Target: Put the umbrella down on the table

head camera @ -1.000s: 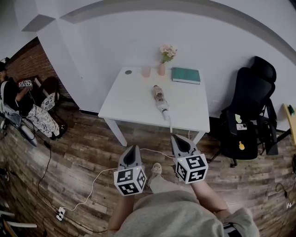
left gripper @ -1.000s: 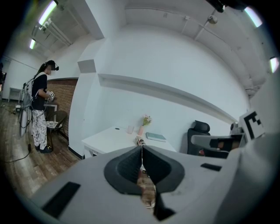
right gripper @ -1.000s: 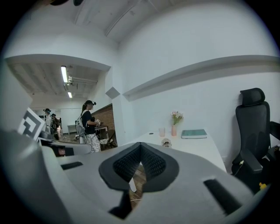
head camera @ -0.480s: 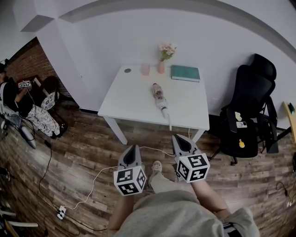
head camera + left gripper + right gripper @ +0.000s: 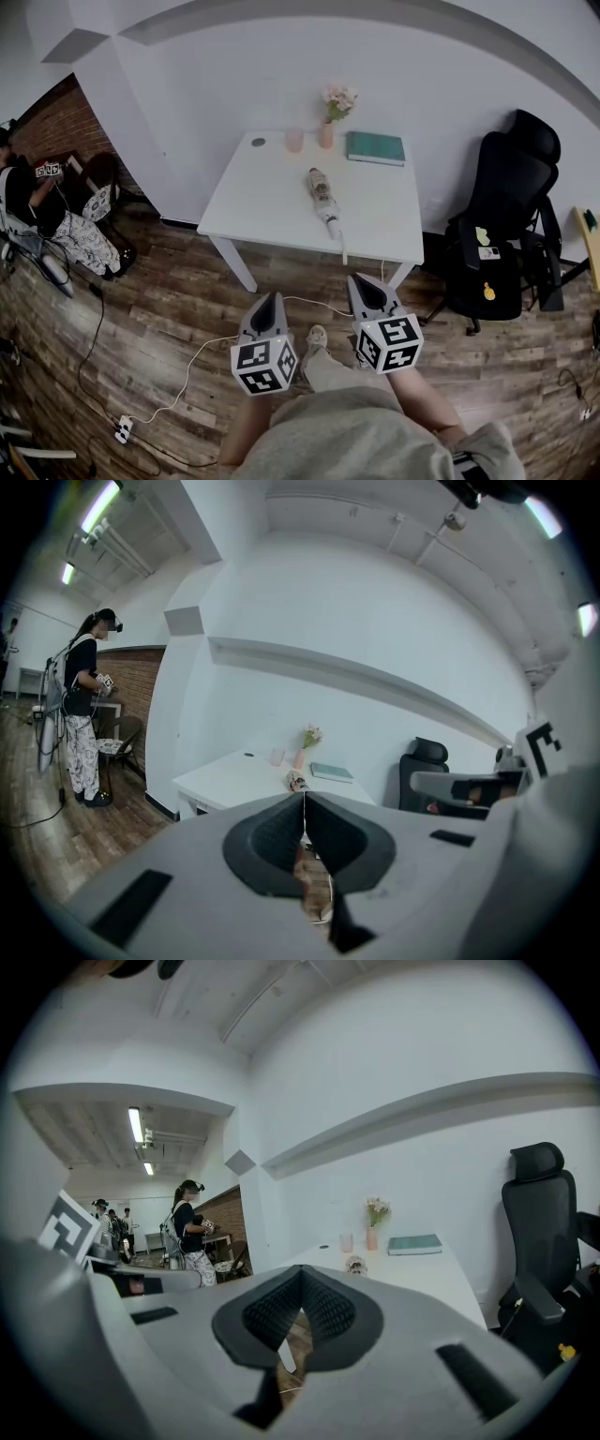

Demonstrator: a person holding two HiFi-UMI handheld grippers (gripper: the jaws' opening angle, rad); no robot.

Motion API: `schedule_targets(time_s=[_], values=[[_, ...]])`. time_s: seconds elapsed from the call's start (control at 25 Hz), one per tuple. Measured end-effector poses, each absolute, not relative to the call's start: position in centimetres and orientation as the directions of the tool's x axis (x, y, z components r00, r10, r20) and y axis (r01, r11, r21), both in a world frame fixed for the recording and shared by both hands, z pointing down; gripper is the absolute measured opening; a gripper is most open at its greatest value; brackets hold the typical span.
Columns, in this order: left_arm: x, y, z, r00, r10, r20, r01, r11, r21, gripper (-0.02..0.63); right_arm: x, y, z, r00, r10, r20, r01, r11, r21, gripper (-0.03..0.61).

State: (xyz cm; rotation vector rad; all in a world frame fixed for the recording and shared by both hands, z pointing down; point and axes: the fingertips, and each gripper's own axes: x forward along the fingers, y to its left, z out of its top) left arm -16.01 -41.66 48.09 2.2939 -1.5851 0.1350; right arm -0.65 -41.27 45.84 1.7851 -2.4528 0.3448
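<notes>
A folded umbrella (image 5: 324, 199) with a patterned canopy lies on the white table (image 5: 253, 208), its handle toward the near edge. Both grippers hang in front of the person's body, well short of the table and over the wooden floor. My left gripper (image 5: 270, 300) is shut with nothing in it; in the left gripper view its jaws (image 5: 305, 795) meet, and the umbrella (image 5: 297, 781) shows far beyond them. My right gripper (image 5: 361, 281) is also shut and empty. The right gripper view shows its jaws (image 5: 302, 1270) closed, with the umbrella (image 5: 355, 1265) on the table far ahead.
At the table's far edge stand a vase of flowers (image 5: 327, 131), a pink cup (image 5: 294, 141) and a teal book (image 5: 376, 148). A black office chair (image 5: 506, 225) stands right of the table. A white cable and power strip (image 5: 122, 431) lie on the floor. A person (image 5: 19, 202) stands far left.
</notes>
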Motion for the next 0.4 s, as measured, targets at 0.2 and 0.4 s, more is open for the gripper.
schedule_targets(time_s=[0.2, 0.4], values=[[-16.18, -41.71, 48.36, 0.369, -0.887, 0.279, -0.922, -0.311, 0.231, 0.008, -0.68, -41.3, 46.06, -0.311, -0.928, 0.206, -0.949, 0.289, -0.129, 0.0], [-15.93, -42.13, 48.33, 0.373, -0.883, 0.284, -0.92, -0.312, 0.238, 0.008, -0.46, -41.66, 45.92, -0.307, -0.929, 0.206, -0.951, 0.288, -0.115, 0.0]])
